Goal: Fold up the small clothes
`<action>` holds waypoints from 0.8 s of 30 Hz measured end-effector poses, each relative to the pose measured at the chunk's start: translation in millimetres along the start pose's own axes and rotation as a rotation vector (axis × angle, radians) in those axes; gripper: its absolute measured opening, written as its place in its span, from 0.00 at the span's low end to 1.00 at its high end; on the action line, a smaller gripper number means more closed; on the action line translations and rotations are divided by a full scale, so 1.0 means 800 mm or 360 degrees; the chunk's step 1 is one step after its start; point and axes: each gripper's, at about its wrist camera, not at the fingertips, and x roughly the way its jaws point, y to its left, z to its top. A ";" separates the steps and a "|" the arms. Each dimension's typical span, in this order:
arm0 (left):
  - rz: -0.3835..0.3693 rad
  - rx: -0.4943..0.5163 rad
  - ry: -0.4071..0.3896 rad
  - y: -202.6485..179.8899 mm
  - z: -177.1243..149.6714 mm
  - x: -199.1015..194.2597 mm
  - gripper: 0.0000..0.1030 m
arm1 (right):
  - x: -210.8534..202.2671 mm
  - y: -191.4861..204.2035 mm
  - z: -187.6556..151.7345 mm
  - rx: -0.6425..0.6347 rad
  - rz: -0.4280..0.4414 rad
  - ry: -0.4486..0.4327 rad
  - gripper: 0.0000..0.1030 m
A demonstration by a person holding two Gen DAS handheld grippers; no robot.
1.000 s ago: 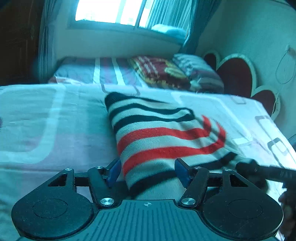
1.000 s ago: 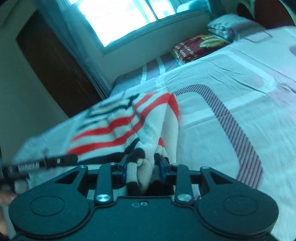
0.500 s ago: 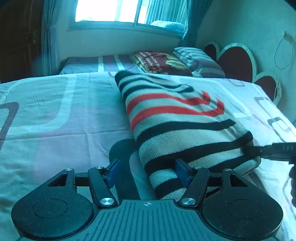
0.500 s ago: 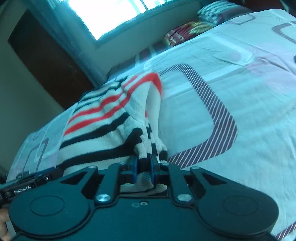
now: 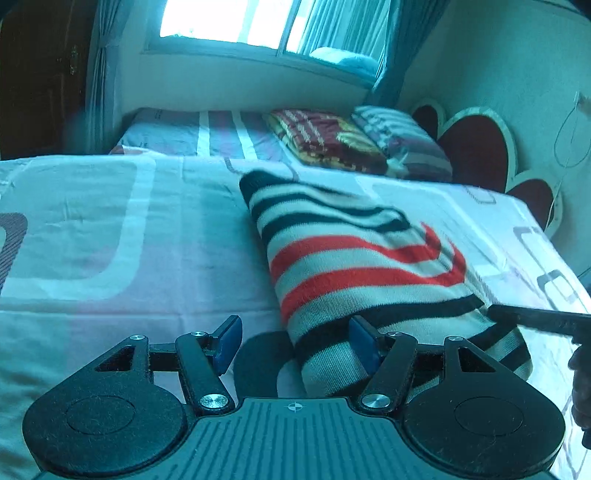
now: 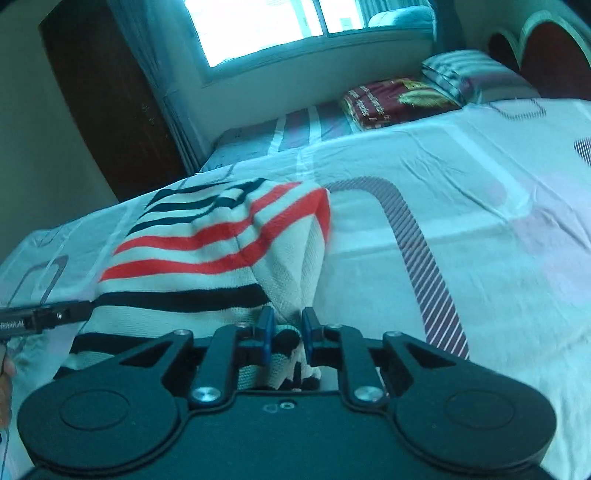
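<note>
A knitted striped sweater (image 5: 354, 266), cream with black and red bands, lies folded lengthwise on the bed. My left gripper (image 5: 295, 339) is open over its near left edge; the right finger rests on the cloth, the left finger over the sheet. In the right wrist view my right gripper (image 6: 288, 332) has its jaws close together with the near end of the sweater (image 6: 207, 254) between them, the cloth bunched there. The right gripper's finger (image 5: 535, 319) shows at the sweater's right side in the left wrist view.
The bed sheet (image 5: 129, 240) is pale with rounded rectangle patterns. A dark red folded blanket (image 5: 325, 140) and a striped pillow (image 5: 402, 140) lie at the far end. A heart-shaped headboard (image 5: 480, 155) is on the right, a window (image 5: 229, 22) behind.
The right gripper's jaws have parted slightly around the sweater's end. The left gripper has stayed open and shifted over the sweater's near edge; the sweater has settled on the bed.
</note>
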 end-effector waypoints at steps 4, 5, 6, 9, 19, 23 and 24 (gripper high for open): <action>-0.0038 -0.0099 -0.0017 0.015 0.015 0.013 0.63 | 0.020 -0.017 0.029 0.0173 0.0053 -0.0067 0.29; -0.0047 -0.0114 -0.0017 0.018 0.018 0.017 0.63 | 0.035 -0.023 0.036 0.0217 0.0084 -0.0028 0.30; -0.0048 -0.0127 -0.0016 0.018 0.022 0.022 0.63 | 0.048 -0.032 0.039 0.0269 0.0107 0.0008 0.31; -0.0097 -0.0171 0.0024 0.022 0.033 0.041 0.63 | 0.078 -0.053 0.053 0.0405 0.0227 0.0046 0.36; -0.0054 -0.0066 0.0110 0.003 0.038 0.088 0.63 | 0.096 -0.049 0.045 0.0107 0.0060 -0.0004 0.11; -0.0069 -0.0089 0.0081 0.011 0.038 0.070 0.63 | 0.064 -0.052 0.056 0.0189 0.0094 -0.0072 0.35; -0.0078 -0.0088 0.0073 0.011 0.038 0.063 0.63 | 0.050 -0.054 0.053 0.0210 0.0124 -0.0092 0.47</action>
